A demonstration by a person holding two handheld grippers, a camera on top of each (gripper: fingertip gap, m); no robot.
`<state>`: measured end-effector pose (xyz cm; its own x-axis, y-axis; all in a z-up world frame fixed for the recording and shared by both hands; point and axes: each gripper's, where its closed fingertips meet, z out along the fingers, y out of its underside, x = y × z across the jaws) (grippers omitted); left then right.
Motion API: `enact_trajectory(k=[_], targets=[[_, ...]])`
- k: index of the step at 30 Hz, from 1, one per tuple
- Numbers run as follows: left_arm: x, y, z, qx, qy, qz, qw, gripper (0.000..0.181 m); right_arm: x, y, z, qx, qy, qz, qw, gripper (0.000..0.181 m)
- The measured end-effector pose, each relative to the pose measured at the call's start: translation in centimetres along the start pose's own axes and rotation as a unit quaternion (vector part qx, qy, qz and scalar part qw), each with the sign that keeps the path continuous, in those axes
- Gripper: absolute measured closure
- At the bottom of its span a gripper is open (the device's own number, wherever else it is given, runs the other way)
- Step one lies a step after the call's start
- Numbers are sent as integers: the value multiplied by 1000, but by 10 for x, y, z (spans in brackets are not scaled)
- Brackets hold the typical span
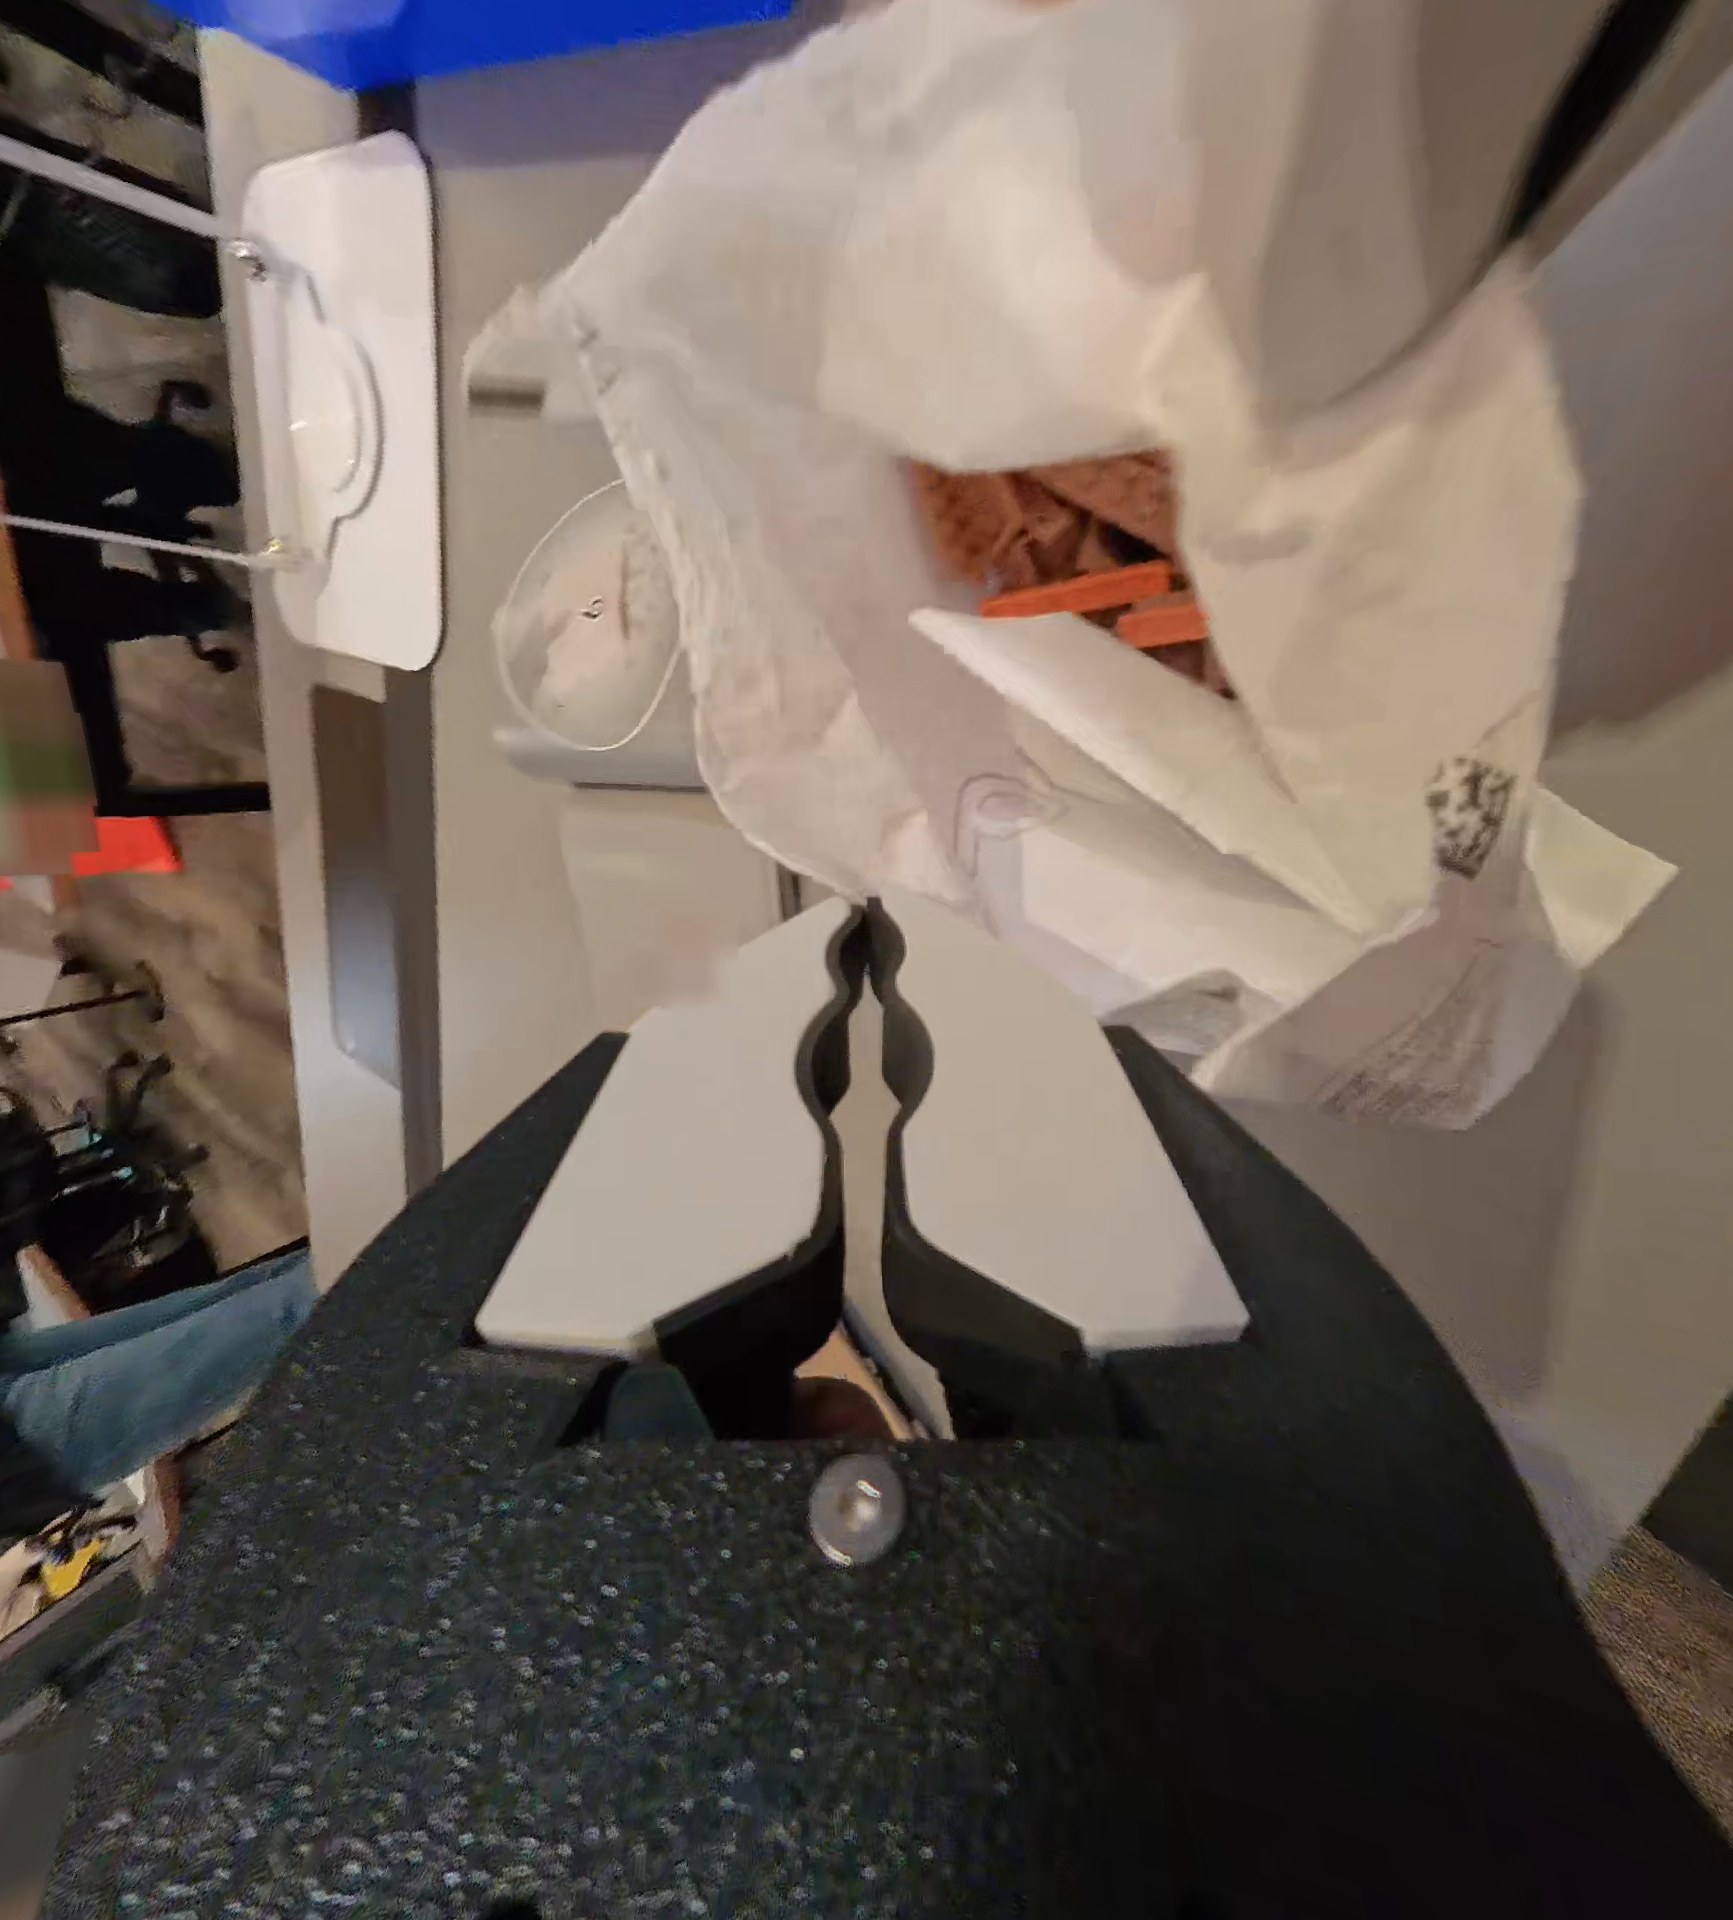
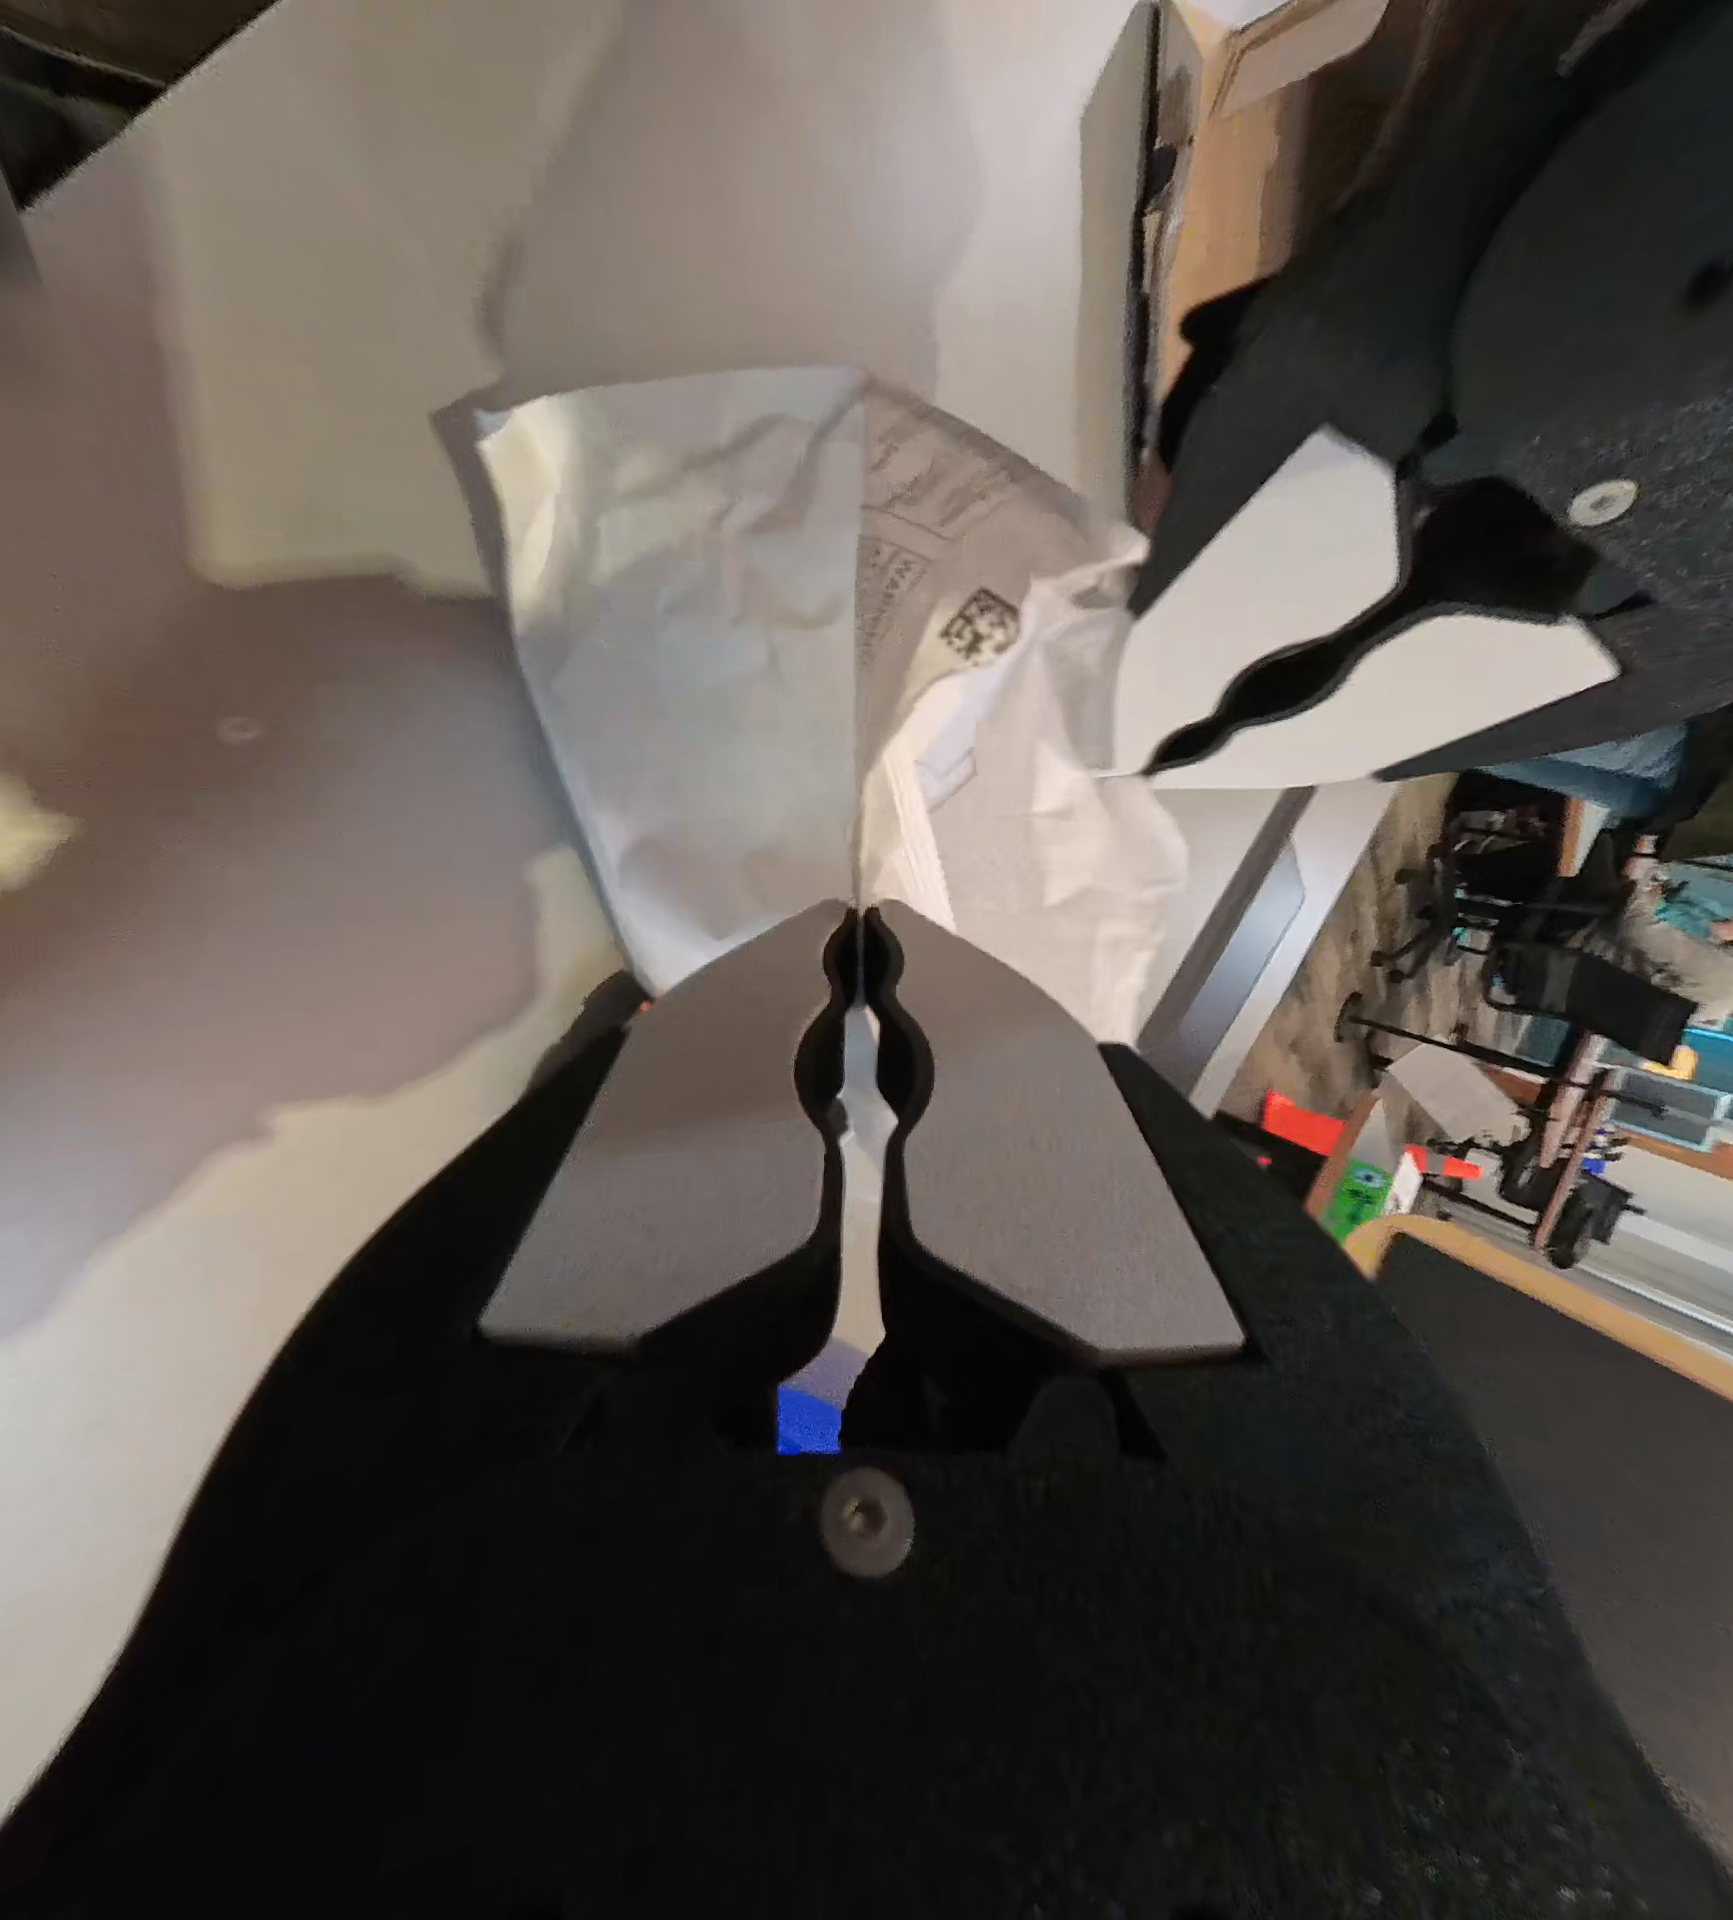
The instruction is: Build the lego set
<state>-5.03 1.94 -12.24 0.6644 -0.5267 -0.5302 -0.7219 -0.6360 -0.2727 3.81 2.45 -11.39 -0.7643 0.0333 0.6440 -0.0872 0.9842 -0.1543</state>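
Note:
A white paper lego bag [image 1: 1101, 312] hangs in the air between my two grippers. It is torn open, and brown and orange lego pieces [image 1: 1080, 551] show inside the tear. My left gripper [image 1: 864, 914] is shut on the bag's lower edge. My right gripper [image 2: 860, 920] is shut on another edge of the same bag [image 2: 716, 644]. The left gripper also shows in the right wrist view [image 2: 1142, 758] at the upper right, pinching the bag's far side. The bag's printed flap [image 1: 1413, 1029] sticks out to the right.
A white table [image 1: 1672, 935] lies behind the bag. A white tray [image 1: 353, 395] and a clear plastic bag [image 1: 592, 644] lie on it at the left. A blue bin [image 1: 405, 31] is at the top. Chairs and a person are far off. My right fingertips sit around 9 centimeters from my left ones.

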Motion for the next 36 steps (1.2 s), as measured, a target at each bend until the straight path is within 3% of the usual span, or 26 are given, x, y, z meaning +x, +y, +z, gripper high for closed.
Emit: enact_trajectory(k=[9,12,18,23,29,34,36], targets=[[-31,9,-4,-10,-53,-4,999,181,-36,5,-12,-15,-174,75,982,181],[-24,5,-7,8,-38,1,999,181,-48,2,-15,-8,-224,83,971,181],[-13,-7,-14,53,-27,2,998,181,-33,0,-12,-9,-184,63,981,180],[-7,-14,-19,78,-25,11,997,181,-12,3,-20,-8,-134,52,990,154],[-4,-17,-21,95,-23,15,995,181,-2,34,-21,-85,-100,-26,991,132],[-3,-18,-22,107,-21,11,994,181,-6,51,0,-116,-85,-125,982,135],[-4,-18,-22,107,-23,10,994,181,-7,50,5,-115,-80,-147,979,161]])
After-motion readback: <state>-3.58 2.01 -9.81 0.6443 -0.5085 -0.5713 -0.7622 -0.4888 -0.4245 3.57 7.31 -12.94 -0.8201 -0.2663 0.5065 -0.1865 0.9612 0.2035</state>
